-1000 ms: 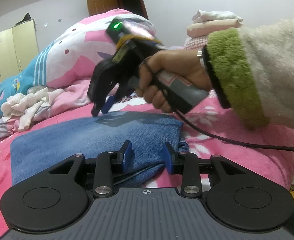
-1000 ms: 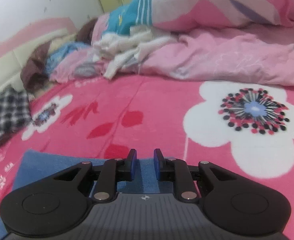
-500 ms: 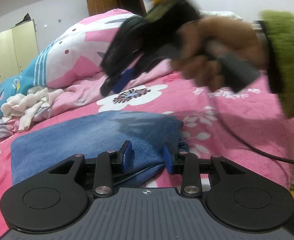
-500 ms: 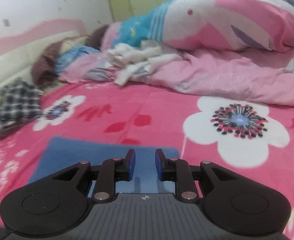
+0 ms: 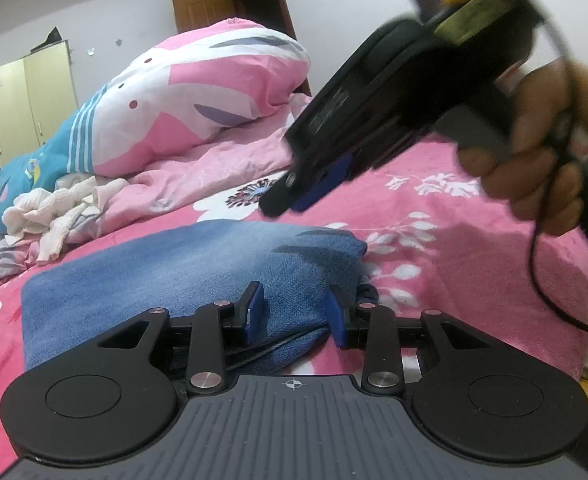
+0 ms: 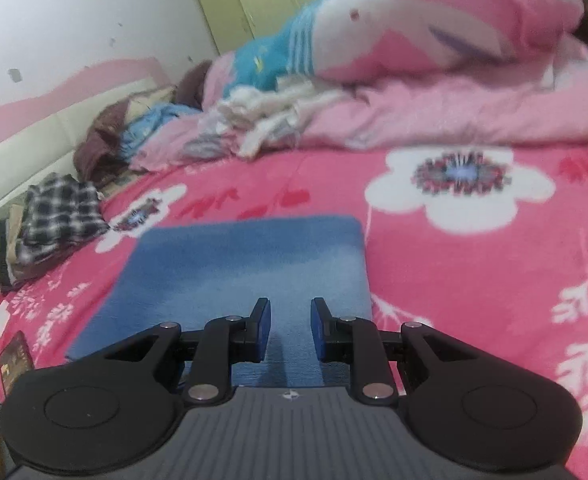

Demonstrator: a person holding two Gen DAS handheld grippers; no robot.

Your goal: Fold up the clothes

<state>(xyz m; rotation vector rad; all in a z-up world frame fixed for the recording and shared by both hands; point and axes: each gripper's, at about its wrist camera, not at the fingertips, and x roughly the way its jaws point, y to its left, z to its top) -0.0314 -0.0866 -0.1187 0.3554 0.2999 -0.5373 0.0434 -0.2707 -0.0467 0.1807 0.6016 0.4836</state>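
Since a second earlier the right gripper (image 5: pixel 289 196) had lifted off the folded blue garment (image 5: pixel 197 264), fingers slightly spread, empty. The left gripper (image 5: pixel 294 312) pinched its near right corner on the bed (image 5: pixel 434 248); tugging could undo the fold.

Counted across both views: one folded blue garment (image 5: pixel 197 264) on one pink flowered bedspread (image 5: pixel 446 240); one bunched pink quilt (image 5: pixel 213 92) at the far side; one heap of white clothes (image 5: pixel 53 212) beside it; one checked garment (image 6: pixel 59 212) near the headboard, with one brown piece (image 6: pixel 101 140) further along. Two grippers in all — left gripper (image 5: pixel 294 312) and right gripper (image 6: pixel 289 328) — each with two blue pads. One hand (image 5: pixel 534 148) in sight, on the right gripper's handle. One black cable (image 5: pixel 542 280), one wooden door (image 5: pixel 197 10), one cream wardrobe (image 5: pixel 25 104) showing two doors.
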